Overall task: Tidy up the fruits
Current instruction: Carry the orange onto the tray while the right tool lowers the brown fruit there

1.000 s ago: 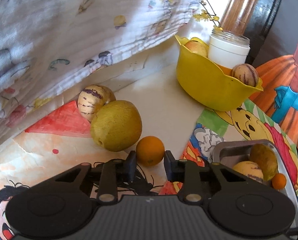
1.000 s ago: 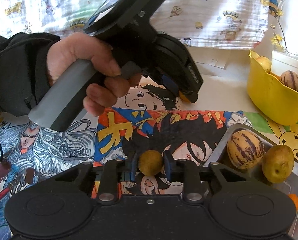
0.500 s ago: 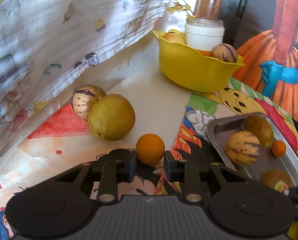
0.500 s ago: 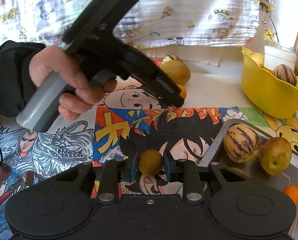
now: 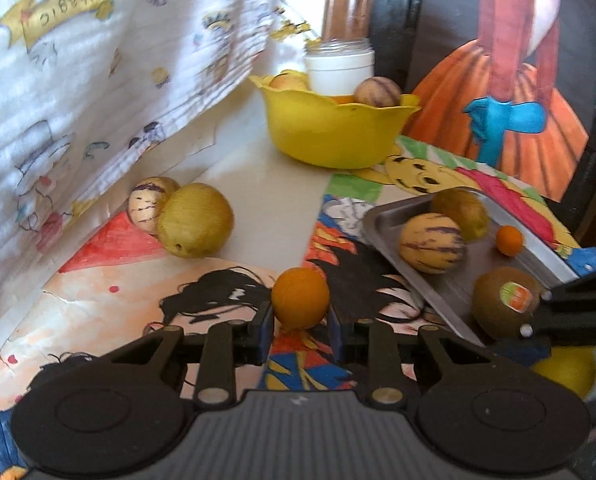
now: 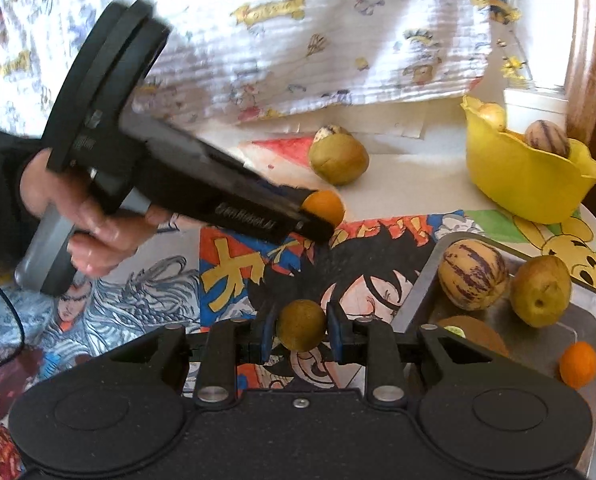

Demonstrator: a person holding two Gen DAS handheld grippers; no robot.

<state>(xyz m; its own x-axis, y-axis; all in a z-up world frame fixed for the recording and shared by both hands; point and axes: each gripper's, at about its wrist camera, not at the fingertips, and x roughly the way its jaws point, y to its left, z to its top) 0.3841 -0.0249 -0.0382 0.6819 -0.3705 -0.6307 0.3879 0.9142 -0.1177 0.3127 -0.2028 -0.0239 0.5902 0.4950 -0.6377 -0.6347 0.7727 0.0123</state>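
Yellow bowl — contents half hidden

Sunlit cartoon-print cloth behind a comic-covered tabletop

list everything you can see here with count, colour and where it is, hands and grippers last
metal tray: 1, silver, right on the picture mat
striped round melons: 3, cream with purple; one in the tray, one in the bowl, one at the cloth
yellow-green pears: 2; one in the tray, one beside the far melon
stickered kiwi: 1, brown, in the tray
small orange fruit: 2; one in the tray, one gripped
small olive-brown round fruit: 1, gripped
yellow plastic bowl: 1, far right
white jar: 1, behind the bowl
cartoon cloth: 1, white, at the back
hand: 1, holding the left gripper
left gripper: black, shut on the orange
right gripper: black, shut on the olive-brown fruit
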